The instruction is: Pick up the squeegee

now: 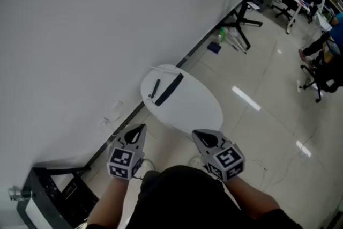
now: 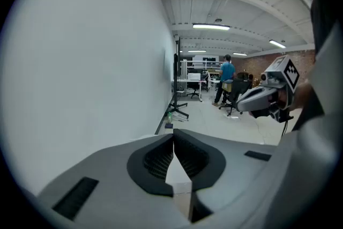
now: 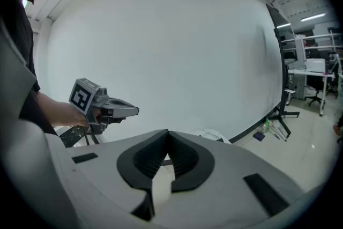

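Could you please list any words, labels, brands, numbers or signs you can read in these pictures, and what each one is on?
None: no word, number or brand can be read in any view.
left gripper: its cube bears only a black-and-white square pattern, no letters.
right gripper: the same, a pattern only.
green item on the floor: too small to read.

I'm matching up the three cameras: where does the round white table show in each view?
Head view: round white table, centre of the picture, against the wall.
Left gripper view: only a pale sliver, low and left of centre, at the wall's foot.
Right gripper view: small, low, just right of centre.
Shared landmark: the black tripod stand by the wall.
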`<state>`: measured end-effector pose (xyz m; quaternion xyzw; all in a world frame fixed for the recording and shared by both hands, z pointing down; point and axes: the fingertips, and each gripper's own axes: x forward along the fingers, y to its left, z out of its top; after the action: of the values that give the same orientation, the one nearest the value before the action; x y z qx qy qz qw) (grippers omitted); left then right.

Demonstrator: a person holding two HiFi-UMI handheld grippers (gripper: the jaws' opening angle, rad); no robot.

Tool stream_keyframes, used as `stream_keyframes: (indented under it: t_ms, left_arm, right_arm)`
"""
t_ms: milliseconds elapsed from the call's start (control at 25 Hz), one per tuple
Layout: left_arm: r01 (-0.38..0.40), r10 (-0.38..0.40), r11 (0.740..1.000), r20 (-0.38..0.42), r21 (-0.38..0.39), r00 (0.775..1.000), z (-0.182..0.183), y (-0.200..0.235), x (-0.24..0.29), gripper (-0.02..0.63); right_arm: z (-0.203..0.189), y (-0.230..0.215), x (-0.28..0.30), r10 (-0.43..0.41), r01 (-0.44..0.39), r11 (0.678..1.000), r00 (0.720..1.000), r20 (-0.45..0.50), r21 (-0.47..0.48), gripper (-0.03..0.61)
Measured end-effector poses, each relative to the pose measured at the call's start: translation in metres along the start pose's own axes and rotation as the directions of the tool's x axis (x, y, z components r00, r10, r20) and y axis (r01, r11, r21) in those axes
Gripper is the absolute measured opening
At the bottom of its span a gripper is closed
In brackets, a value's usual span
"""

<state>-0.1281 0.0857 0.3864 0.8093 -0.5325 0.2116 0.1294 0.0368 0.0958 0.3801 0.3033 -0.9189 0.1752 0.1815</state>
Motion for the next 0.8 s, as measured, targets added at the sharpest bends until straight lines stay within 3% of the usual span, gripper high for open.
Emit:
stream_keyframes:
  t_ms: [120,240,400,600,800]
  left_arm:
    - [-0.020,0.020,1.000,-0.023,0.014,1.000,0.003,-0.003,0.035,0.009]
    - [-0.030,0.031,0.999,-0.056,0.018,0.998,0.002,0.004,0.071,0.077]
    - [-0.035,0.038,0.999,-0.098,0.024,0.994,-0.009,0.030,0.127,0.078]
    - [-0.041,0.047,0.998,-0.170,0.037,0.984,-0.044,0.076,0.219,0.109]
    - [-0.063,0.068,0.998,-0.246,0.027,0.967,-0.084,0.119,0.303,0.118]
  right_arm:
    - [-0.007,-0.030,-0.004,0.007,-0.007,1.000,1.000,-0.029,-0.001,0.008]
    - [-0.014,-0.051,-0.004,0.010,-0.009,1.000,0.998,-0.066,0.019,0.009]
    - [-0.026,-0.068,0.007,0.012,-0.008,0.999,0.994,-0.113,0.033,0.009]
    - [-0.044,-0.094,0.038,-0.023,0.037,0.997,0.981,-0.193,0.067,0.008]
    - [-0.057,-0.118,0.075,-0.050,0.094,0.982,0.967,-0.251,0.164,0.008]
